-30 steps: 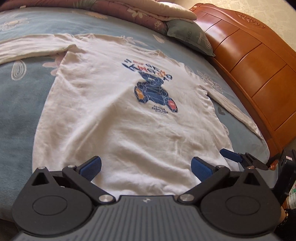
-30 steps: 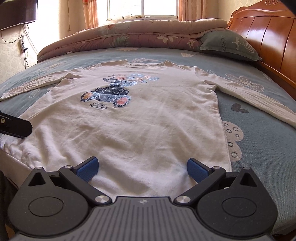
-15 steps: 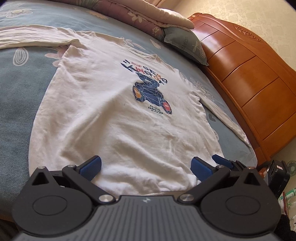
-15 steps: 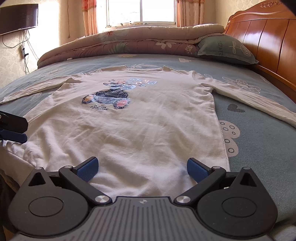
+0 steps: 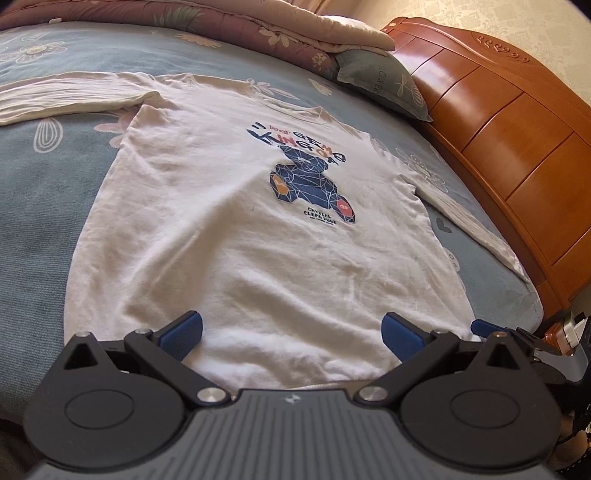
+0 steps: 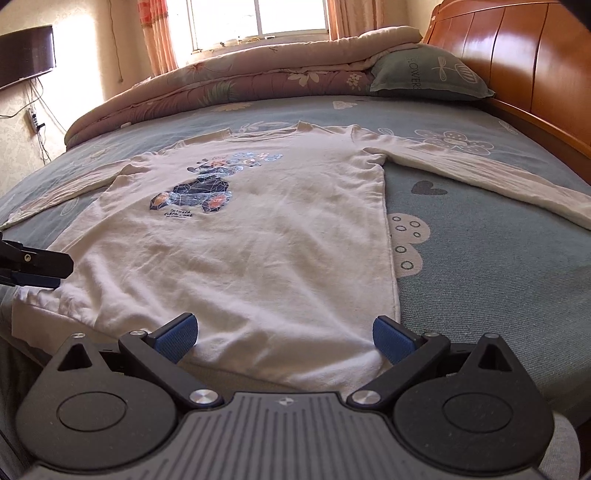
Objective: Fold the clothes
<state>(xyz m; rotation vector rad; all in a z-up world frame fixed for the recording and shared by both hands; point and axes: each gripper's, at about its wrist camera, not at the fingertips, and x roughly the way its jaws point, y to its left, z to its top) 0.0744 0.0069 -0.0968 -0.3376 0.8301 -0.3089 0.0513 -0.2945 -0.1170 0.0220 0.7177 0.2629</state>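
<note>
A white long-sleeved shirt with a blue bear print lies flat, front up, on the bed, both sleeves spread out to the sides. In the right wrist view the same shirt fills the middle. My left gripper is open just above the shirt's hem, nothing between its blue pads. My right gripper is open too, over the hem near the shirt's right bottom corner. One gripper's tip shows in the other's view: the right gripper at the hem's right end, the left gripper at the left edge.
The bed has a blue-grey patterned sheet. A rolled quilt and a grey-green pillow lie at the far end. A wooden headboard runs along the right side. A window and a wall-mounted screen are beyond.
Both grippers have shifted a little over the hem and stayed open. The right wrist view has risen and drawn back, showing more of the bed. The shirt has not moved.
</note>
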